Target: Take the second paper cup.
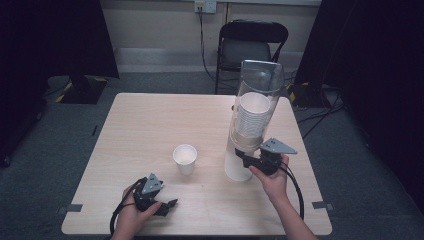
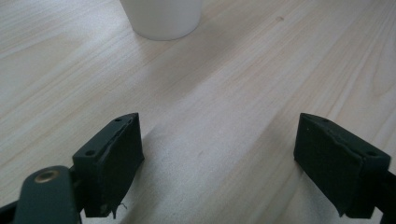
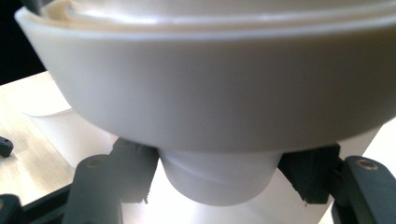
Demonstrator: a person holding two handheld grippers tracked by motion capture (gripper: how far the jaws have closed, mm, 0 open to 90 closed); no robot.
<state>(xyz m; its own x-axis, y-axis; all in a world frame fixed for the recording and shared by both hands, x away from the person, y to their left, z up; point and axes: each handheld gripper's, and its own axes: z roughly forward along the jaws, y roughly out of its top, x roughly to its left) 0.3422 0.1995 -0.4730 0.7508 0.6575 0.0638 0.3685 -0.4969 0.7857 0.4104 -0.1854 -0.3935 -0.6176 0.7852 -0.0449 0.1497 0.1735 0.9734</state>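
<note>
Nearest us, our left hand-held gripper rests low over the table near its front edge, its jaws spread wide with only bare wood between them. Just beyond it a single white paper cup stands upright and open-mouthed, apart from both grippers. To the right, our right hand-held gripper has its jaws closed against the bottom cup poking out under the dispenser's collar, one pad on each side. Above it rises the clear tube dispenser, holding a stack of white cups. Farther off, a black folding chair stands behind the table.
</note>
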